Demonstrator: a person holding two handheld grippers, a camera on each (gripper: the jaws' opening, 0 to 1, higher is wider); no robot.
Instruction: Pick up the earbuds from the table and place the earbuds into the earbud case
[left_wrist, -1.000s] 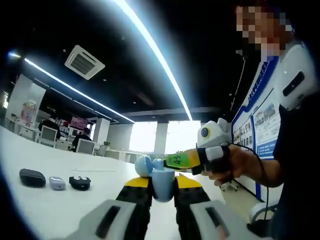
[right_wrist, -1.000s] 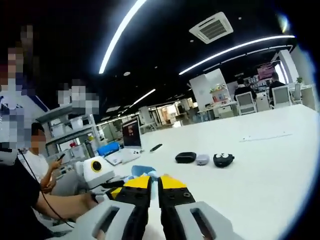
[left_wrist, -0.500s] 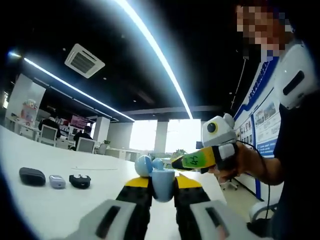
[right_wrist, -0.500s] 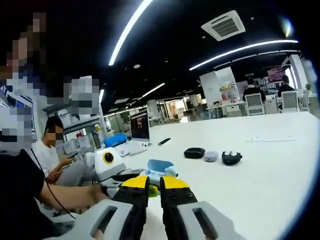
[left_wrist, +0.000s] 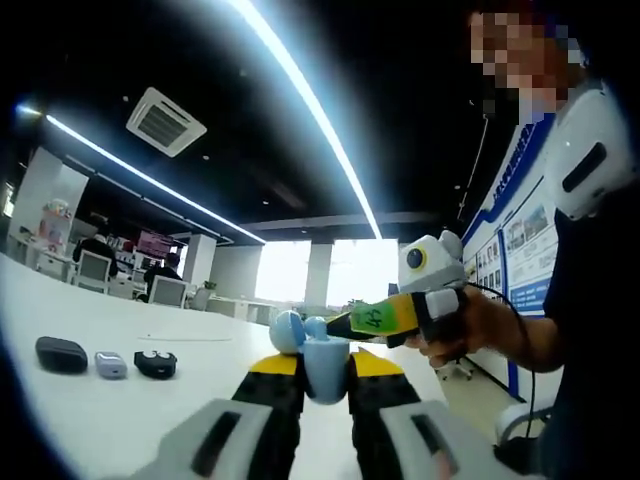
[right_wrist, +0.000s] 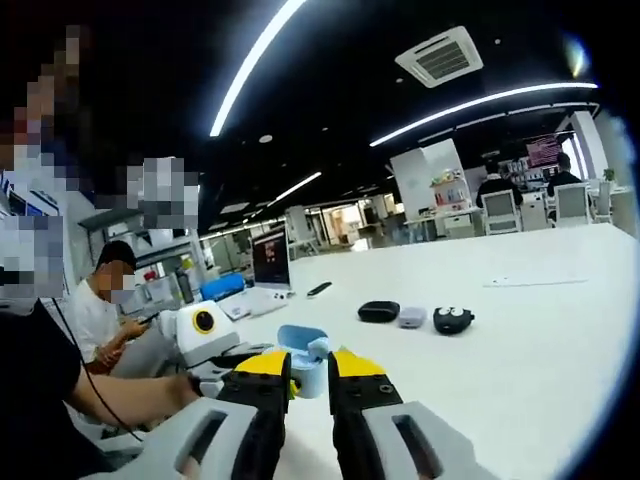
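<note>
My left gripper (left_wrist: 327, 376) is shut on a pale blue earbud case (left_wrist: 326, 352), held upright off the white table (left_wrist: 90, 420) with its round lid (left_wrist: 288, 330) open. A small blue earbud (left_wrist: 316, 325) sits at the case's top. My right gripper (left_wrist: 337, 326), held in a hand, reaches in from the right with its tip at that earbud. In the right gripper view its jaws stand a little apart around the earbud (right_wrist: 319, 347), right over the case (right_wrist: 300, 342). The left gripper (right_wrist: 232, 357) comes in from the left.
Three small cases lie in a row on the table: a black one (left_wrist: 60, 353), a grey one (left_wrist: 110, 364) and a black one with eyes (left_wrist: 155, 363). A laptop (right_wrist: 268, 262), a phone (right_wrist: 320, 289) and a paper sheet (right_wrist: 535, 283) lie farther off. People sit at the left.
The right gripper's jaws have parted wider than a second ago, and the case now shows between them. Its tip has come back down to the case top.
</note>
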